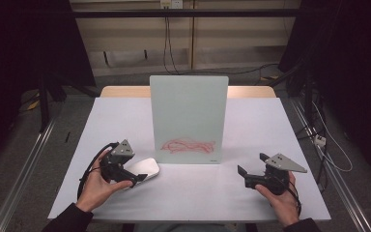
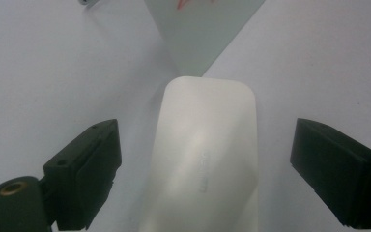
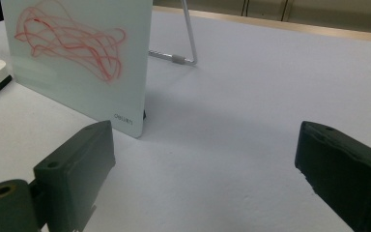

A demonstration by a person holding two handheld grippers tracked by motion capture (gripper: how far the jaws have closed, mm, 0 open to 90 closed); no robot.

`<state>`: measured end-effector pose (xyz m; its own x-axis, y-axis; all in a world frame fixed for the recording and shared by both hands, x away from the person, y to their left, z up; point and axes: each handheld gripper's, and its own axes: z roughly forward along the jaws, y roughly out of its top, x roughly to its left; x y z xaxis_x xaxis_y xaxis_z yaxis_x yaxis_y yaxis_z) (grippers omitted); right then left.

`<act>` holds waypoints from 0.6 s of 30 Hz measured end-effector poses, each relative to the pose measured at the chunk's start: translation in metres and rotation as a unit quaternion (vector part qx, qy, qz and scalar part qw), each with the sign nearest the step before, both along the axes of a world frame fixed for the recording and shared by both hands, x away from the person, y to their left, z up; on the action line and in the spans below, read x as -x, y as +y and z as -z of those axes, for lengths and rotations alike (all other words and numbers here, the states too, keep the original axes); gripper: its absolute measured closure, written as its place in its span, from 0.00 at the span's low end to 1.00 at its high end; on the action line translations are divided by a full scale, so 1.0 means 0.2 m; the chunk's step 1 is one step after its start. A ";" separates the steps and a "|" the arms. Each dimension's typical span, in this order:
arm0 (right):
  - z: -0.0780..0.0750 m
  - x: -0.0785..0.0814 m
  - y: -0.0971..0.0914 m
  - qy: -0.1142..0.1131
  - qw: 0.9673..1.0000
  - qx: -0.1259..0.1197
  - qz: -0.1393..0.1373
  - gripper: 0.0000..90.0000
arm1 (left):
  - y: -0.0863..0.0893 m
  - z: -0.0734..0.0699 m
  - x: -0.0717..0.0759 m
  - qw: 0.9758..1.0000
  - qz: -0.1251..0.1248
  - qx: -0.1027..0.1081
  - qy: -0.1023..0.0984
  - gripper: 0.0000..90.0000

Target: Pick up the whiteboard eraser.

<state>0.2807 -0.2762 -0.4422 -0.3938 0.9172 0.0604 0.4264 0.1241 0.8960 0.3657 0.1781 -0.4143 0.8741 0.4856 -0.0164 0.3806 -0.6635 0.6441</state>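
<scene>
Both black fingers [image 2: 84, 169] of the left gripper [image 2: 203, 169] stand wide apart, one on each side of a smooth white rounded-rectangular plastic eraser [image 2: 205, 154] that lies flat on the pale grey-white table top [image 2: 43, 72]. Bare table shows between each finger and the eraser's sides, so the jaws straddle it without touching or holding it. From the high view, the person's left hand [image 1: 96, 186] carries this gripper [image 1: 137, 178] at the near left of the table, with the eraser [image 1: 145, 168] just in front of it, close to the lower left corner of an upright frosted-glass drawing board [image 1: 188, 116].

On the right gripper [image 3: 207, 183], the black fingers [image 3: 77, 164] are likewise spread wide with nothing between them except table top [image 3: 251, 96]. In the high view, the right hand [image 1: 282, 200] holds this gripper [image 1: 251, 176] at the near right, well apart from the board and pointing left toward it.

That board stands at the table's middle, facing the person, with a tangle of red scribbled lines [image 1: 188, 145] across its lower part. In the right gripper view, the scribble [image 3: 72, 46] is plain on the board [image 3: 77, 96], small printed lettering sits at its bottom corner, and a thin metal wire stand [image 3: 186, 43] props it from behind.
</scene>
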 end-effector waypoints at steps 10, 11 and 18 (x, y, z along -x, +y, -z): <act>0.00 0.00 0.00 0.001 1.000 0.000 -0.001 0.08 | -0.02 0.07 -0.03 0.999 0.015 -0.014 0.031 0.22; 0.00 0.00 0.00 0.000 1.000 0.000 -0.001 0.08 | -0.02 0.07 -0.03 0.999 0.015 -0.014 0.031 0.22; 0.00 0.00 0.00 0.002 1.000 0.000 -0.002 0.08 | -0.02 0.12 -0.05 0.999 0.011 -0.019 0.047 0.30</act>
<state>0.2812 -0.2758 -0.4425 -0.3970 0.9157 0.0621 0.4292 0.1254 0.8945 0.3755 0.1737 -0.4376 0.8800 0.4680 -0.0811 0.4236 -0.6961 0.5796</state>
